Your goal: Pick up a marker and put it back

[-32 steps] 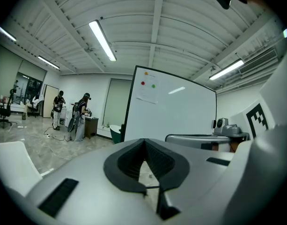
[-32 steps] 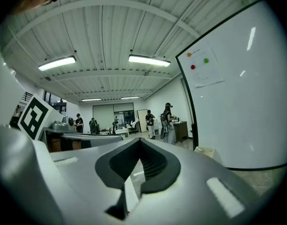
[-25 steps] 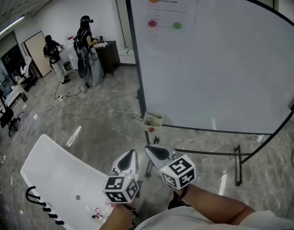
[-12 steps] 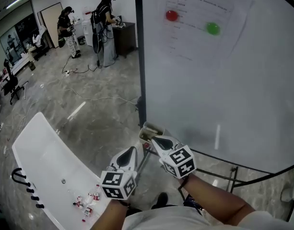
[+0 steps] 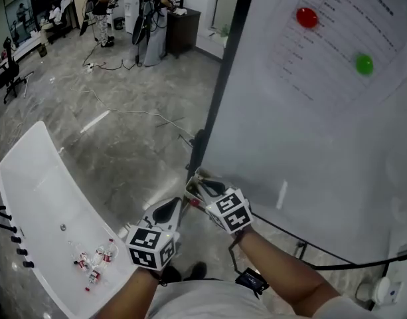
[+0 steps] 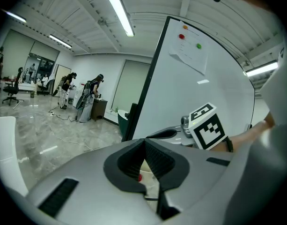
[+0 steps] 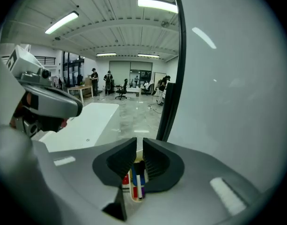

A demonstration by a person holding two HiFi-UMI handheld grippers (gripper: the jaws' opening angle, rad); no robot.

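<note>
Partly, right hand-held gripper (image 7: 139, 141) hides the markers (image 7: 138, 182).

We find the whiteboard (image 5: 309, 125) from 12 to 3 o'clock, markers (image 7: 135, 184) in the box (image 5: 194, 179) at its lower left corner. The bench (image 5: 37, 198) lies at 8 o'clock, small bottles (image 5: 91, 261) on its near end.

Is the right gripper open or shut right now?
Open: the right gripper jaws stand apart, and the markers show through the gap, ungripped.
</note>
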